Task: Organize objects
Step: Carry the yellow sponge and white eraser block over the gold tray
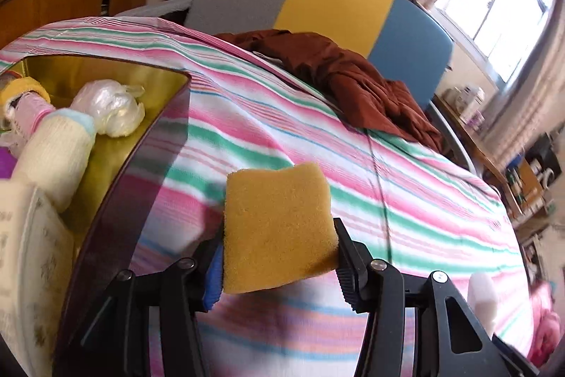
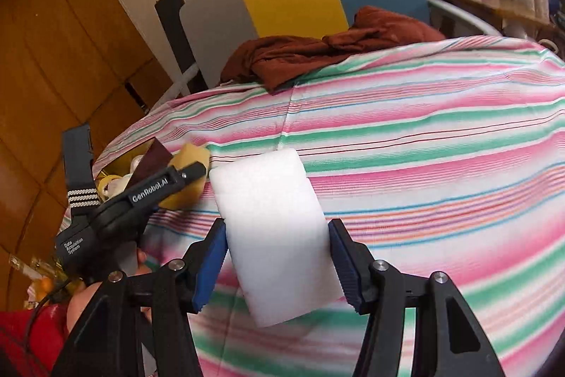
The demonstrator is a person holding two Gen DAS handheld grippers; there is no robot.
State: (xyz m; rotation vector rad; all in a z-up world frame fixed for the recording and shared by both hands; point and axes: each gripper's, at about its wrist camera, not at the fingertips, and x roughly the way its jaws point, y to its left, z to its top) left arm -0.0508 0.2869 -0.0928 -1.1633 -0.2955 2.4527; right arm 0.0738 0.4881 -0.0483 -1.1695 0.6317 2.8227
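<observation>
My left gripper (image 1: 279,257) is shut on a yellow sponge (image 1: 277,228) and holds it above the striped bedspread (image 1: 406,172), just right of an open box with a gold inside (image 1: 116,143). The box holds rolled socks (image 1: 53,151), a crumpled plastic bag (image 1: 111,106) and a roll of yellow tape (image 1: 24,87). My right gripper (image 2: 277,264) is shut on a white foam block (image 2: 279,235) above the bed. In the right wrist view the left gripper (image 2: 183,179) with the yellow sponge (image 2: 189,161) is at the left, by the box (image 2: 152,161). The white block's edge shows in the left wrist view (image 1: 482,299).
A brown crumpled garment (image 1: 356,80) lies at the head of the bed by the grey, yellow and blue headboard (image 1: 332,6). A wooden wardrobe (image 2: 53,59) stands left. A cluttered desk (image 1: 476,115) is under the window at right. A pink item (image 1: 545,331) lies at the bed's lower right.
</observation>
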